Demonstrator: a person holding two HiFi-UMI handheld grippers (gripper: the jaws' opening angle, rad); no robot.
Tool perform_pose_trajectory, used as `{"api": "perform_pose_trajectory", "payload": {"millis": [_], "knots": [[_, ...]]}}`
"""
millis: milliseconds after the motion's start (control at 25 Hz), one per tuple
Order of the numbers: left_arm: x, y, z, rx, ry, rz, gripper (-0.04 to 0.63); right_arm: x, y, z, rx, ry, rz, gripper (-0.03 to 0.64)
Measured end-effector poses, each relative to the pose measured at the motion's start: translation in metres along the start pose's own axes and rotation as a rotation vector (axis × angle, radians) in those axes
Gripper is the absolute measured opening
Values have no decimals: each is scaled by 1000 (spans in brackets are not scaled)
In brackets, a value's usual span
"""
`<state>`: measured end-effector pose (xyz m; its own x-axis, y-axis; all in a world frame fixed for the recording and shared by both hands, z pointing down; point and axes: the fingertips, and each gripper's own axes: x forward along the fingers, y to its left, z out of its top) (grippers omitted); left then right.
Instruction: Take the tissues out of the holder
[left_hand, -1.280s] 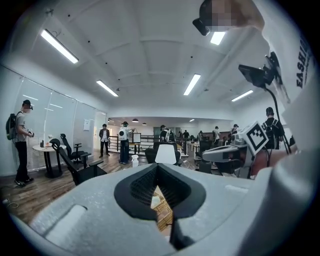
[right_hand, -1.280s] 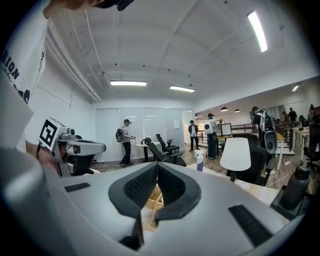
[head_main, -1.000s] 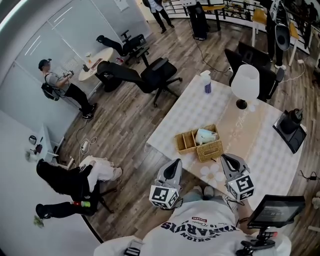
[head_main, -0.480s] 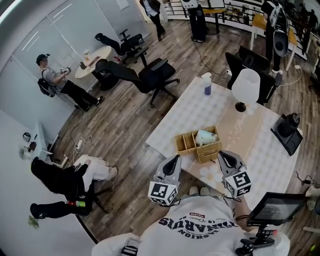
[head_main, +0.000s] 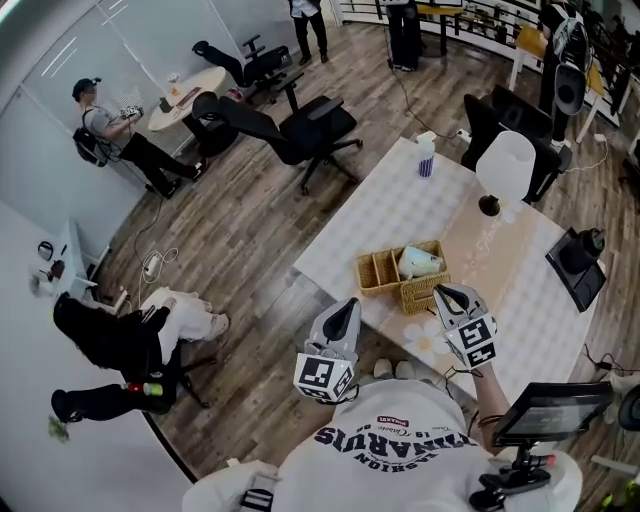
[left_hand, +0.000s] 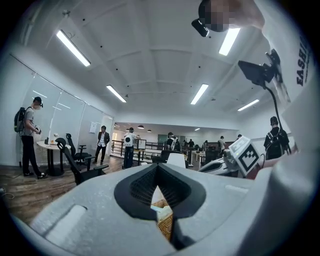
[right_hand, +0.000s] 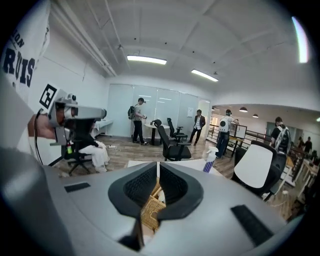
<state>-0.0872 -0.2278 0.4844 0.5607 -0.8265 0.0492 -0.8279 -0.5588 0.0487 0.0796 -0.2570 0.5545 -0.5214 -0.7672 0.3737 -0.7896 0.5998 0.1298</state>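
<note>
While the right gripper (head_main: 446, 293) and left gripper (head_main: 347, 306) both have their jaws pressed together on nothing, the tissues (head_main: 418, 262) sit in the holder's (head_main: 420, 298) larger compartment near the table's (head_main: 380, 215) near edge, straight ahead of the right gripper, which is the nearer one.

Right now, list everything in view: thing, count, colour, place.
table: one, white with a beige runner, ahead of the person
wicker holder: one, tan, near the table's near edge
tissues: one pale pack, inside the holder
spray bottle: one, white and blue, far table corner
lamp: one, white shade, far side of the table
dark device: one, black, table's right edge
office chairs: several, black, on the wood floor
people: several, around the room
left gripper: grey, shut, empty, short of the table
right gripper: grey, shut, empty, beside the holder
</note>
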Motion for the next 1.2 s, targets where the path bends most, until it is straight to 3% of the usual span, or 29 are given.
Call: {"api": "perform_pose_trajectory", "payload": {"millis": [200, 400, 640, 800, 1200], "knots": [[-8, 16, -5, -9, 0, 21, 3, 47, -17, -22, -172, 104, 6, 16], [-19, 28, -10, 8, 9, 37, 3, 102, -30, -59, -288, 271, 43, 121], [-26, 41, -12, -2, 3, 53, 3, 157, -33, -111, -348, 461, 109, 259], [-31, 48, -13, -7, 6, 67, 3, 191, -31, -140, -378, 556, 151, 285], [-41, 64, -16, -19, 17, 116, 3, 243, -34, -204, -326, 774, 163, 302]]}}
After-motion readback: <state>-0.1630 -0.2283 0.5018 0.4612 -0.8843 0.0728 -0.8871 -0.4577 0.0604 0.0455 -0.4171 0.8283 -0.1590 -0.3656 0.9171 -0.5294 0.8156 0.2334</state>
